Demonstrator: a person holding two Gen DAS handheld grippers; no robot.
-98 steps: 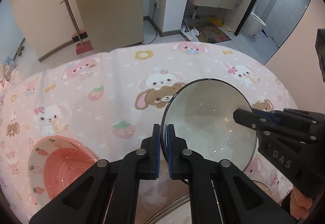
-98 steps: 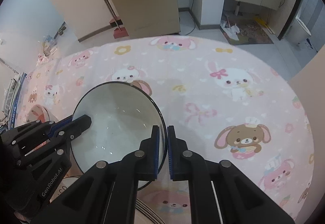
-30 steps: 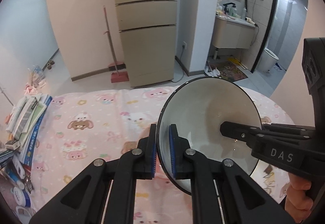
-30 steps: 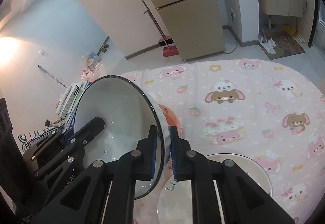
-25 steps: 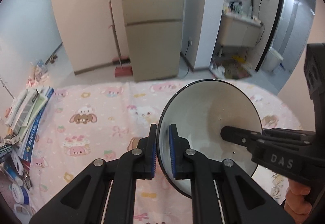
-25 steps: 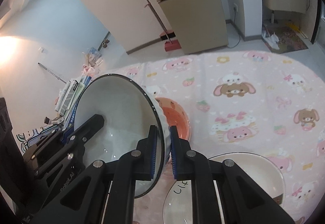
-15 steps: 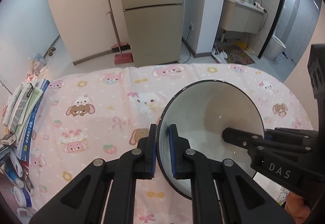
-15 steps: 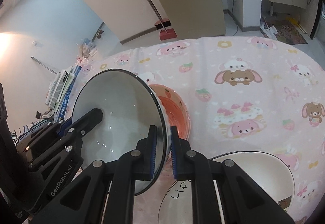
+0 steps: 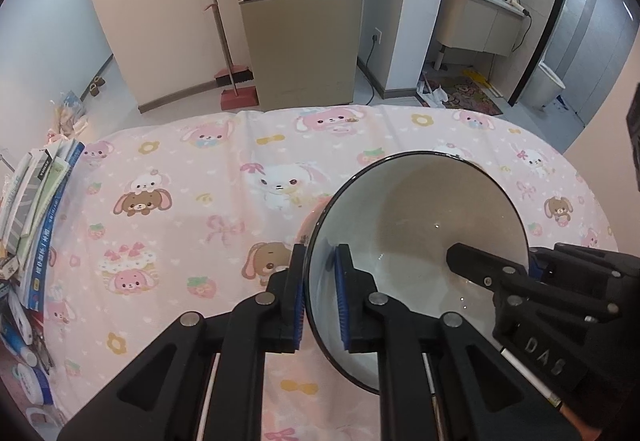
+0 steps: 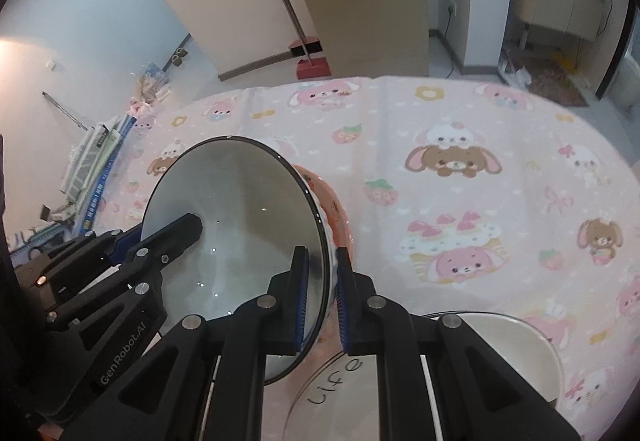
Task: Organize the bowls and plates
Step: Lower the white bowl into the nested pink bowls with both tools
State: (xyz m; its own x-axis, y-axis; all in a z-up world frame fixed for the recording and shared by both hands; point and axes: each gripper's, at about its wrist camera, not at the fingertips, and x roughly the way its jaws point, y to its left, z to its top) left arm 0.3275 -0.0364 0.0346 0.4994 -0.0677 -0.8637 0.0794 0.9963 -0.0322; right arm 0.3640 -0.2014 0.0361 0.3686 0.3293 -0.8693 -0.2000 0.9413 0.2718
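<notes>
A pink bunny-print tablecloth (image 9: 168,225) covers the table; a beige fridge (image 9: 300,21) stands beyond. Left gripper (image 9: 320,293), jaws opening, and right gripper (image 10: 322,297) both clamp one white bowl (image 10: 240,225), above one pink bowl (image 10: 334,209), beside one plate (image 10: 520,345).

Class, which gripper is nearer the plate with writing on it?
Right. The right gripper hangs just above the plate, gripping the white bowl by its near rim; the left gripper, jaws opening at the opposite rim, is farther off.

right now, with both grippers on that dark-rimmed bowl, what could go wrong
The left gripper, jaws opening, and the right gripper each pinch only the thin rim of the white bowl; it could slip or tip. Directly under it sits the pink bowl, so a crooked drop could chip both.
</notes>
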